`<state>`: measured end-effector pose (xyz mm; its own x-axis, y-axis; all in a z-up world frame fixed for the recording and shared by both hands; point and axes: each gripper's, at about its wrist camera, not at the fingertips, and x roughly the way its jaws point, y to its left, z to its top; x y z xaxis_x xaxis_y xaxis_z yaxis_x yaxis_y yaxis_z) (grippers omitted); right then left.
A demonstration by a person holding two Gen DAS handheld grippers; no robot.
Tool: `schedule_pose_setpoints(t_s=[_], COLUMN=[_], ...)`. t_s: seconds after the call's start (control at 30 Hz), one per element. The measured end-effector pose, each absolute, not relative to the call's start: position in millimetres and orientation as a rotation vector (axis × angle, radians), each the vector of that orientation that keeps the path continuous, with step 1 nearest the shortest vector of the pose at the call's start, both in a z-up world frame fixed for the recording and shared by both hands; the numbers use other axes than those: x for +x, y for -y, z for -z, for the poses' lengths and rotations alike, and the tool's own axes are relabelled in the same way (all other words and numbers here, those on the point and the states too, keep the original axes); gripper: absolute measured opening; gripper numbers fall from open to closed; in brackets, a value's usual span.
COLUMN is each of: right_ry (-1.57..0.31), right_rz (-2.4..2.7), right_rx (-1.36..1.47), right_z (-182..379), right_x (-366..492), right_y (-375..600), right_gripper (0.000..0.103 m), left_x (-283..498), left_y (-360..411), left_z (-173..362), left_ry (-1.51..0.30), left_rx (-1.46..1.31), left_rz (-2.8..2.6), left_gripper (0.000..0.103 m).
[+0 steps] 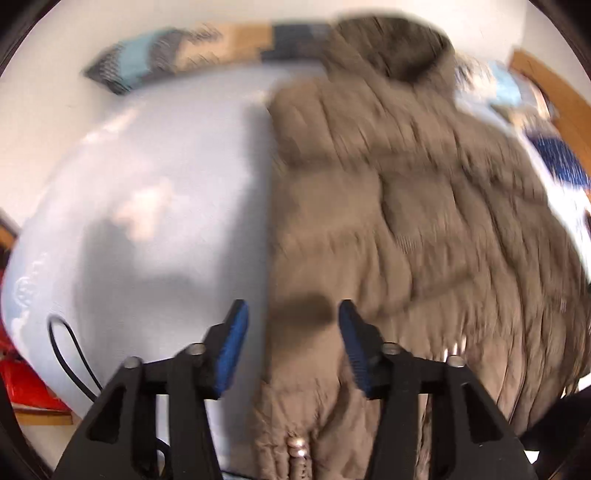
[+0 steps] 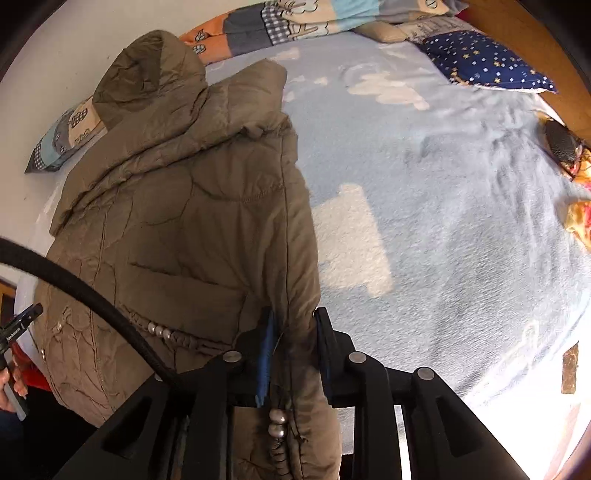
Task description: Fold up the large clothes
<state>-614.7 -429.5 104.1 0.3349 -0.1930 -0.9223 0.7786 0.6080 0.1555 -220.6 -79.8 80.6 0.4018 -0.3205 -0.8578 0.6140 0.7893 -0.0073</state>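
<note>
A brown quilted hooded jacket (image 1: 406,221) lies spread on a light blue blanket (image 1: 147,184), hood at the far end. The left wrist view is blurred. My left gripper (image 1: 293,321) hovers over the jacket's left edge near the hem, open, with nothing pressed between its blue pads. In the right wrist view the jacket (image 2: 184,221) fills the left half. My right gripper (image 2: 293,332) stands over its right edge near the hem; a strip of fabric runs between the jaws, which stand slightly apart and open. Silver beads (image 2: 277,421) hang below.
Bare blue blanket (image 2: 443,221) stretches right of the jacket. Patterned pillows (image 2: 295,22) and a dark blue starred pillow (image 2: 487,62) line the far side. A wooden bed frame (image 1: 554,92) borders the right. A black cable (image 2: 92,295) crosses the jacket; a hand (image 2: 7,380) shows at left.
</note>
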Motion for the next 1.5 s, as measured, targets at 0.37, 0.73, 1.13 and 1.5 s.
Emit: schedule_pose_setpoints(t_s=[0.37,0.73,1.13,1.5], right_ry=[-0.771,-0.782,-0.937,-0.834], right_rz=[0.606,0.558,0.566,0.52], right_rx=[0.518,0.572,0.61,0.637], right_z=[-191,-135,-62,-96], right_x=[-485,-356,-321,-341], right_y=[428,467,491,486], right_gripper=[0.039,0.039,0.039,0.043], left_x=[-178,-106,-85,-84], left_y=[173,262,280,258], left_z=[-147,-86,-24,-58], left_ry=[-0.789,-0.899,-0.986,-0.926], left_rx=[0.324,0.265,0.321,0.163], left_rz=[0.64,0.605,0.567,0.589], left_gripper=[0.07,0.07,0.079,0.079])
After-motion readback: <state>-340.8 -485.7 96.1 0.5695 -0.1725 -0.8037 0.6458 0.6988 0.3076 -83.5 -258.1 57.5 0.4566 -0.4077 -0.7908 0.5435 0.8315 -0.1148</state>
